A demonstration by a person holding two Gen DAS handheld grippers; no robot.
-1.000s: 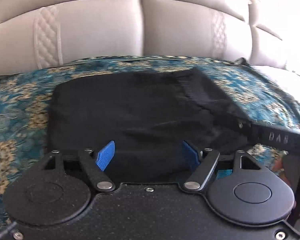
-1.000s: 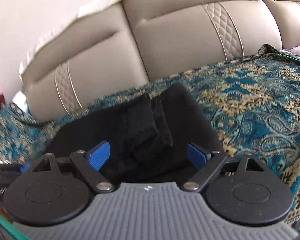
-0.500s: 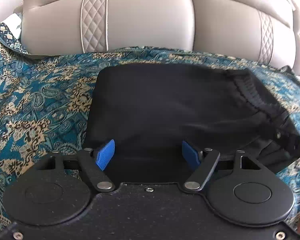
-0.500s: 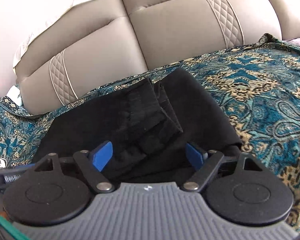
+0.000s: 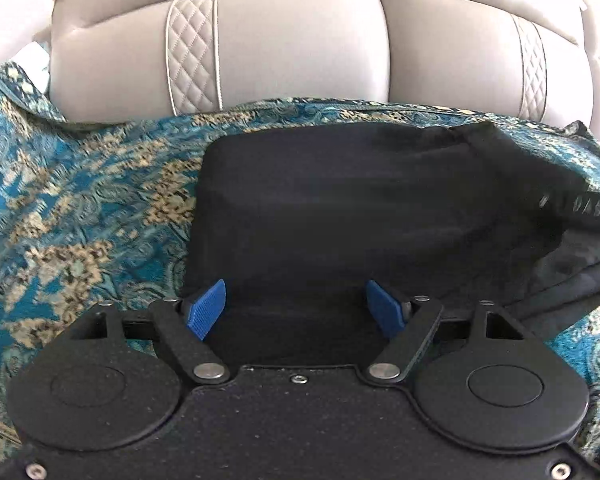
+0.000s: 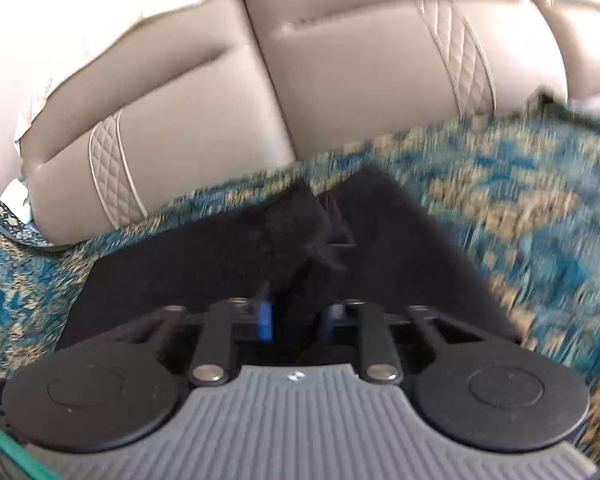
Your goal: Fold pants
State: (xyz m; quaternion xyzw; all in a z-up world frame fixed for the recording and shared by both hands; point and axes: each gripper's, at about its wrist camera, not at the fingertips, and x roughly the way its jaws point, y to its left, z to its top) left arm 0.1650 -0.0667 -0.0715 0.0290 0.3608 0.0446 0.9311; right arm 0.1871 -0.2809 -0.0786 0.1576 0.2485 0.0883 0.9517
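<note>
right gripper (image 6: 296,320) closing on a raised fold of black pants (image 6: 260,256); left gripper (image 5: 296,310) spread wide, opening, over the near hem.

between right pads: a bunched ridge of cloth, apparently pinched, though blurred; beyond the tips, waistband end stacked in layers. between left fingers (image 5: 206,308): flat fabric only, no contact visible by either pad. ahead of both: pants already folded to a compact panel on patterned blue spread (image 5: 80,208), beige cushions (image 5: 292,52) behind. handling, judged: light, limp, non-fragile, layers prone to sliding apart. recommended hold: full thickness at a corner or folded edge, both sides level.
</note>
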